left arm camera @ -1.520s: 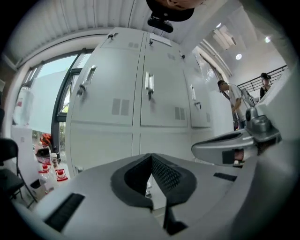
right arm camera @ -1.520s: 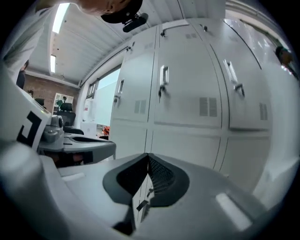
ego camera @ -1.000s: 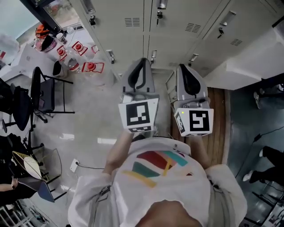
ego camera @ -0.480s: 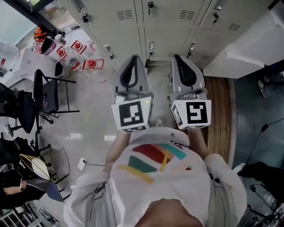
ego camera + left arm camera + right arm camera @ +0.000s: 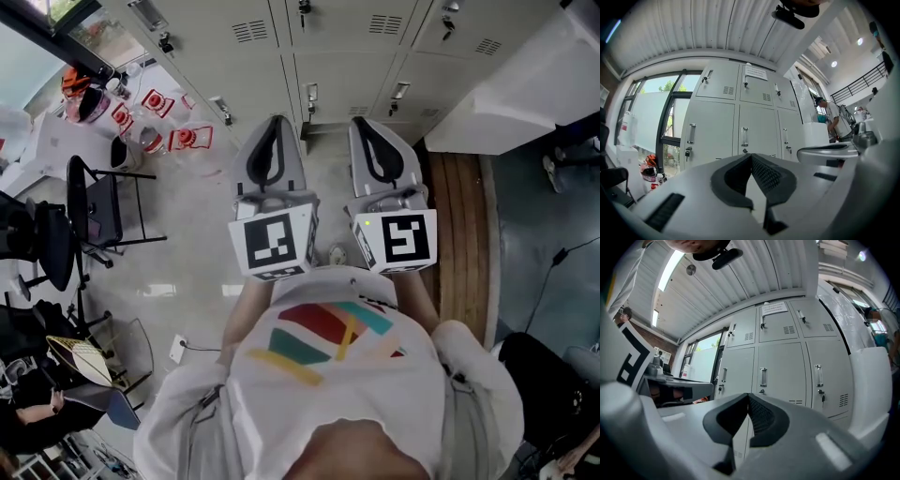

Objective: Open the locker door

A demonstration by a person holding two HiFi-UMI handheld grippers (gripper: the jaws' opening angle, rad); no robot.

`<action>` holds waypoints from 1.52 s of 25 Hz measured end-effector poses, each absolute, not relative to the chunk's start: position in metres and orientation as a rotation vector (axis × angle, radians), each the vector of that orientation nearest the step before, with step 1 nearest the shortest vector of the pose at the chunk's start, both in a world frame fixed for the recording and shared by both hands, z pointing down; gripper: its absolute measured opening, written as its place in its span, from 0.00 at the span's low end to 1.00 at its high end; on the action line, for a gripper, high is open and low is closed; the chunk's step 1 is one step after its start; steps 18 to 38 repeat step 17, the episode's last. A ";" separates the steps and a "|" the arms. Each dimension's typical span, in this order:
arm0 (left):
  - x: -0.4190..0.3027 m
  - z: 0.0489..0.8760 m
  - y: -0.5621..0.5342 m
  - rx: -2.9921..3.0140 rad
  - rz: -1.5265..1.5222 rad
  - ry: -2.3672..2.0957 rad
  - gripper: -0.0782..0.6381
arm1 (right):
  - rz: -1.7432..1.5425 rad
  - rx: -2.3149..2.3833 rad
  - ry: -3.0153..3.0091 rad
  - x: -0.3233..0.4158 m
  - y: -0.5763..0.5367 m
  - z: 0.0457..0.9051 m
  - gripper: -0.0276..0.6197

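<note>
Your shirt (image 5: 328, 375): white with colour stripes, closest to you at the bottom of the head view.
Marker cubes: the left cube (image 5: 272, 246) and the right cube (image 5: 396, 240) sit just past your shirt, one on each gripper.
Left gripper (image 5: 751, 157): its two fingers are pressed together, tip to tip. Nothing is between them.
Right gripper (image 5: 748, 396): its fingers are pressed together too, and it holds nothing. It is beside the left one, near but not touching.
Floor (image 5: 187, 244): pale and shiny under the grippers, with a strip of wood boards (image 5: 459, 234) on your right.
Locker door (image 5: 783, 373): the grey bottom middle door is straight ahead of both grippers. It is shut. The grippers are well apart from it.
Handle (image 5: 763, 377): upright, on the left side of that door.
Paper note (image 5: 756, 72): stuck on the top middle door.
Black chair (image 5: 98, 202): off to your left.
Red and white things (image 5: 173, 122): near the lockers on your left. You cannot tell what they are.
Window (image 5: 651, 122): big, just left of the lockers.
Person (image 5: 830, 119): far off on the right, in a white top.
</note>
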State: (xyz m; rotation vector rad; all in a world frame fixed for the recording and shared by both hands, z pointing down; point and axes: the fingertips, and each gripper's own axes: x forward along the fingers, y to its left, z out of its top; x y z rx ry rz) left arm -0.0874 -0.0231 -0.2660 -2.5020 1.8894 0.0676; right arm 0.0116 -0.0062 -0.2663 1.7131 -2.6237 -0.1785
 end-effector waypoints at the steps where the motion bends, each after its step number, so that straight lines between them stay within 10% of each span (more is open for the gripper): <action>1: -0.086 -0.267 -0.024 -2.503 0.076 1.879 0.13 | -0.176 1.713 -2.624 0.011 -0.006 -0.266 0.05; 38: -0.081 -0.256 -0.027 -2.541 0.038 1.884 0.13 | -0.163 1.707 -2.624 0.013 -0.002 -0.260 0.05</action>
